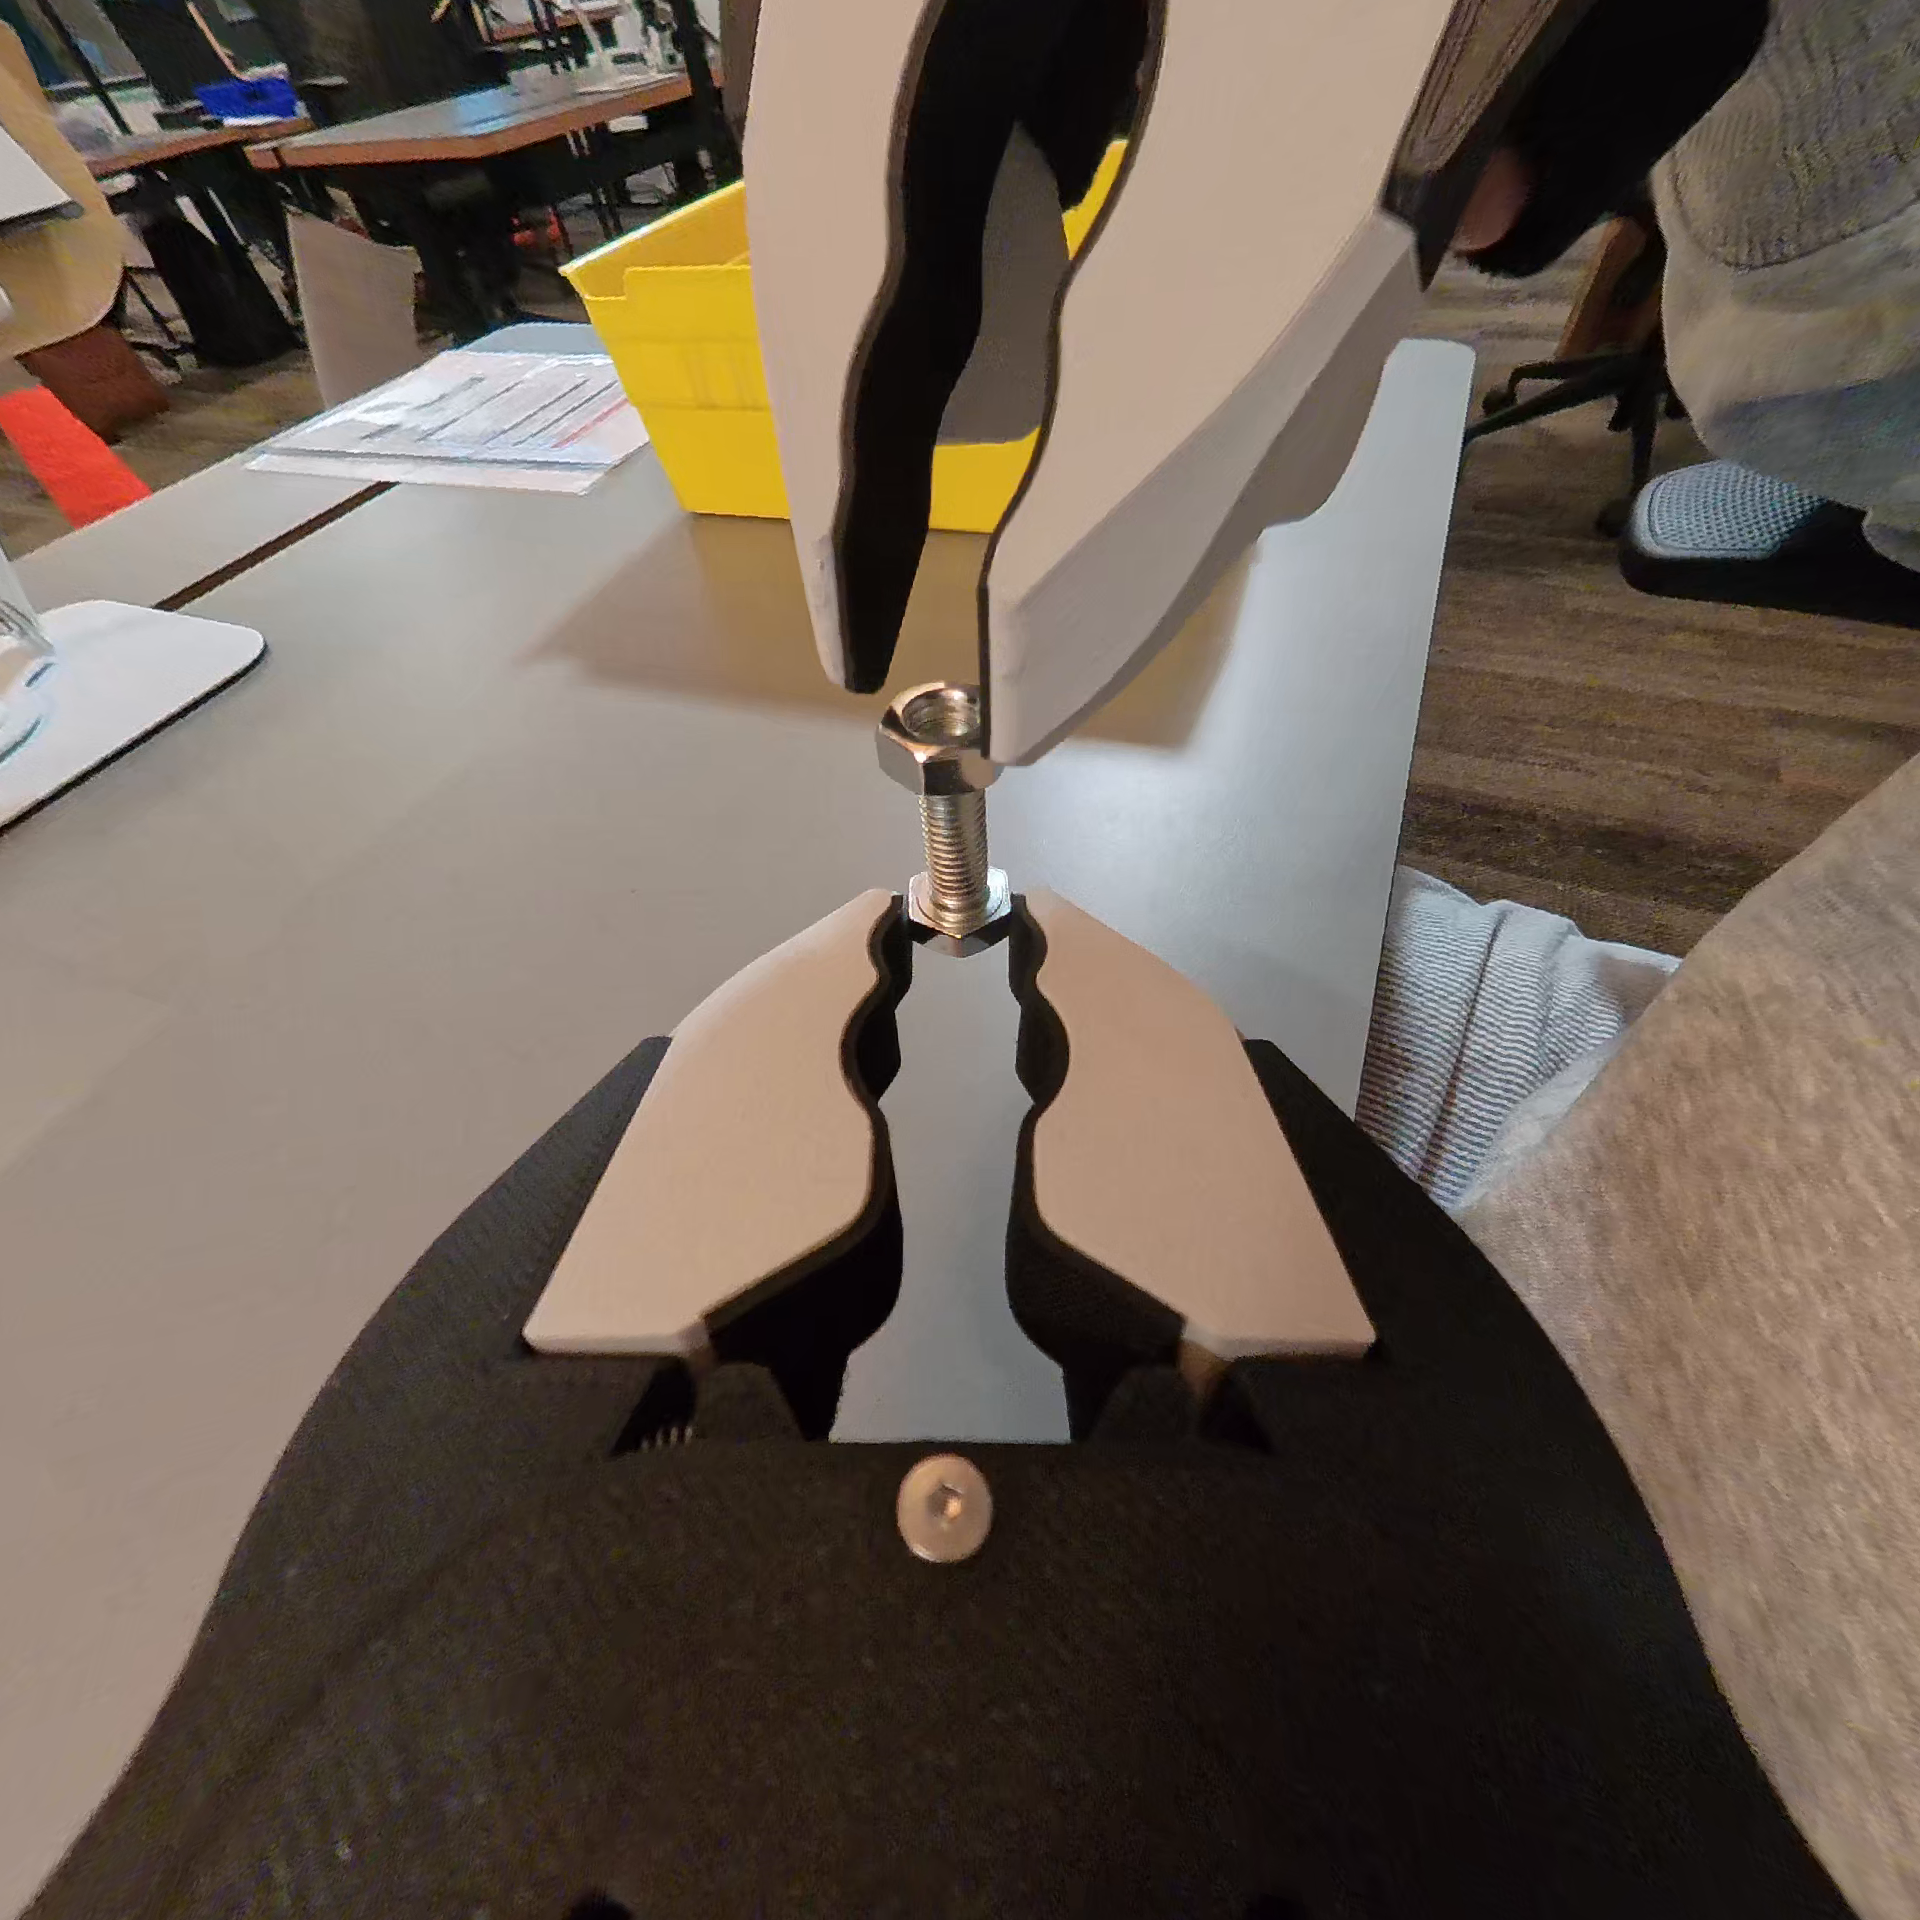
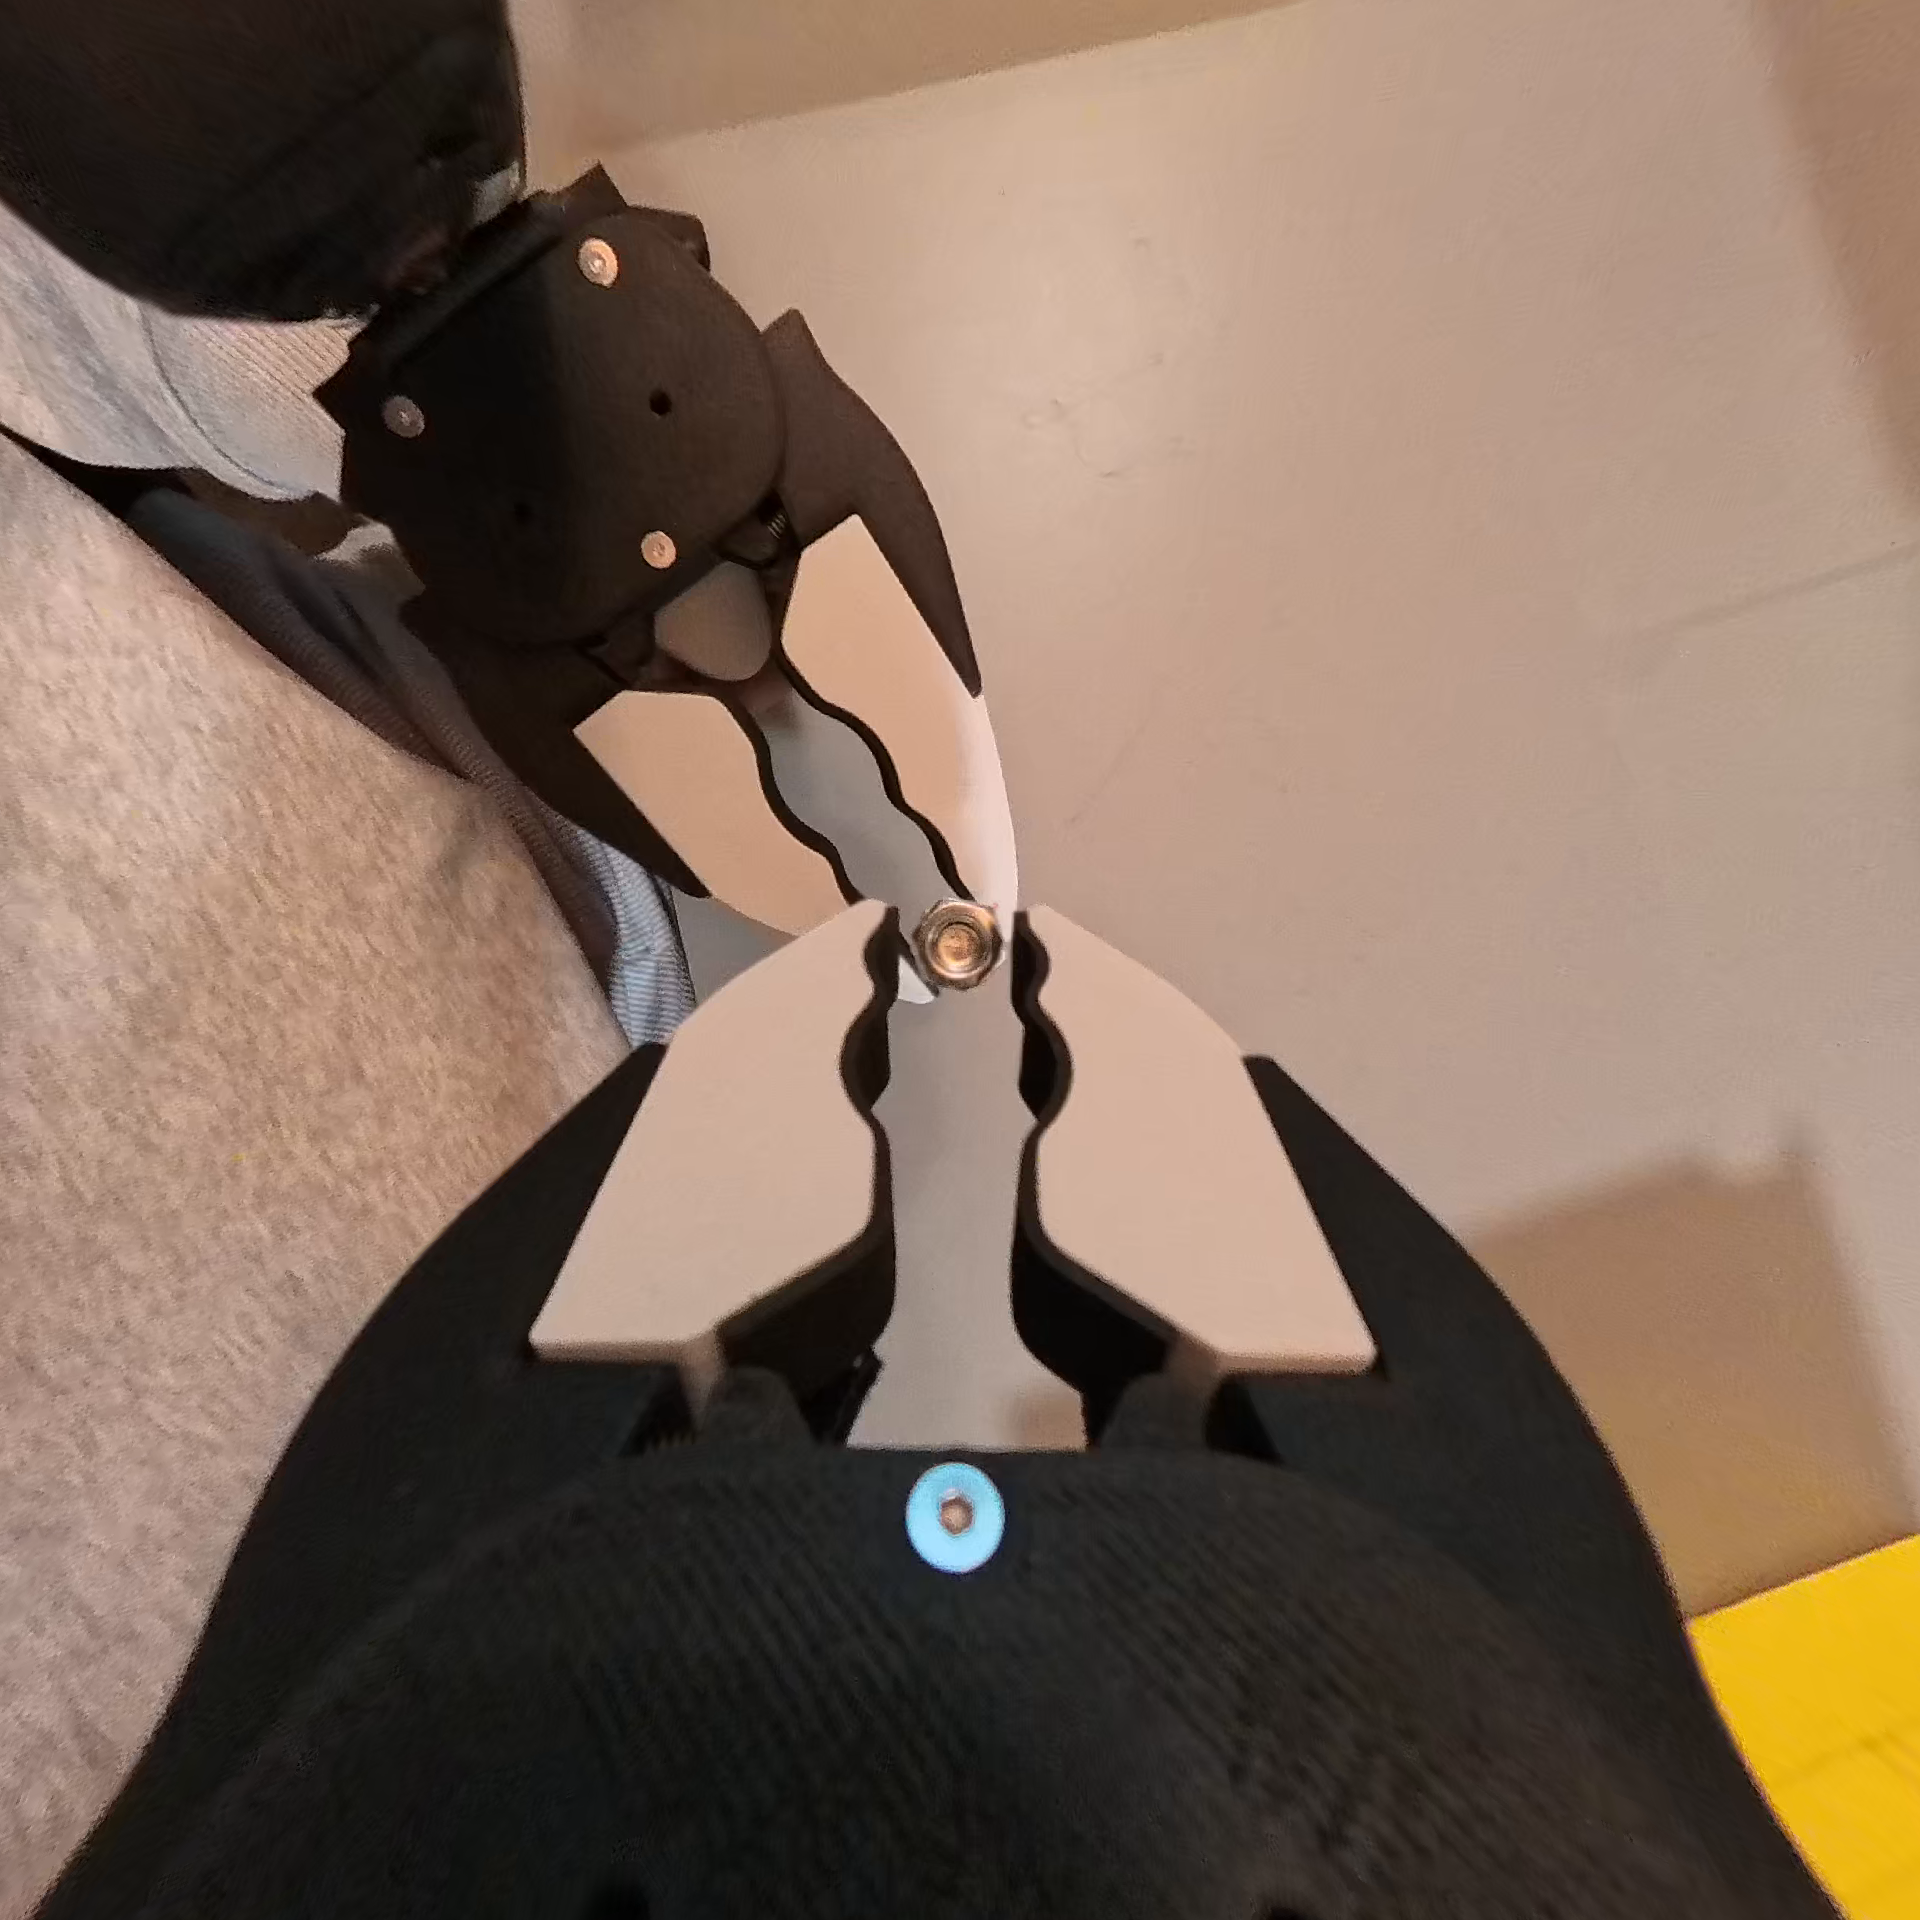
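Observation:
My left gripper (image 1: 956, 914) is shut on the hex head of a steel bolt (image 1: 951, 842) and holds it above the grey table (image 1: 416, 779), threaded end pointing away. A steel nut (image 1: 933, 740) sits on the bolt's far end. My right gripper (image 1: 925, 707) comes down from above with its fingertips on either side of the nut. In the right wrist view its jaws (image 2: 956, 925) stand narrowly apart, with a thin gap on each side of the nut (image 2: 956, 948). The left gripper (image 2: 940, 904) reaches in from the upper left there.
A yellow bin (image 1: 707, 395) stands on the table behind the grippers; its corner shows in the right wrist view (image 2: 1818, 1714). Sleeved sheets (image 1: 457, 416) lie at the back left, a white flat base (image 1: 114, 675) at the left edge. A person's grey sleeve (image 1: 1714, 1247) is at the right. Across from one pair of fingers to the other is roughly 5 centimeters.

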A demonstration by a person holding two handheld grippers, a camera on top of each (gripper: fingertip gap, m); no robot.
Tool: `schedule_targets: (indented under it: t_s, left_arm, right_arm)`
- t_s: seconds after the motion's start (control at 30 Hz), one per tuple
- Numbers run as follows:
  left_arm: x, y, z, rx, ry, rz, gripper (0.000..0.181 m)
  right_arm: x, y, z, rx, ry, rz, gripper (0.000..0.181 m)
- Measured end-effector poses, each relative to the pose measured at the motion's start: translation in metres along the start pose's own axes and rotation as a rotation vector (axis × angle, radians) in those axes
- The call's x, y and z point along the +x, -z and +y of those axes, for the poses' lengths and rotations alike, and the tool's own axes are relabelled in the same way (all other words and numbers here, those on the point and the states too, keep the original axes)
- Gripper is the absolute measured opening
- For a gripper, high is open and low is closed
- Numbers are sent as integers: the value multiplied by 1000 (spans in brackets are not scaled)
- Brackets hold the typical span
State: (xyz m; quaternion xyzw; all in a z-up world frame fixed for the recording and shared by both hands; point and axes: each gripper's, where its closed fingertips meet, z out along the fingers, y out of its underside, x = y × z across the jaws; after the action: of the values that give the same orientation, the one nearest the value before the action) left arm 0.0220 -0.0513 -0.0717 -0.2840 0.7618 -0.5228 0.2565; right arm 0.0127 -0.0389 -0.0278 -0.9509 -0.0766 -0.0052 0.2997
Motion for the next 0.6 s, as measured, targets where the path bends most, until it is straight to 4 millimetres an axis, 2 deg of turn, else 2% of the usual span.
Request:
schedule_targets:
  t_s: [0.13,0.4,0.6]
  left_arm:
    - [-2,0,1,-5,-15,-14,19]
    - [0,0,2,-13,-46,-14,19]
    - [2,0,0,1,-22,20,19]
  right_arm:
    - [-1,-4,3,-18,6,0,25]
    - [-2,-5,6,-21,31,-18,19]
    - [-4,-2,12,1,247,-39,19]
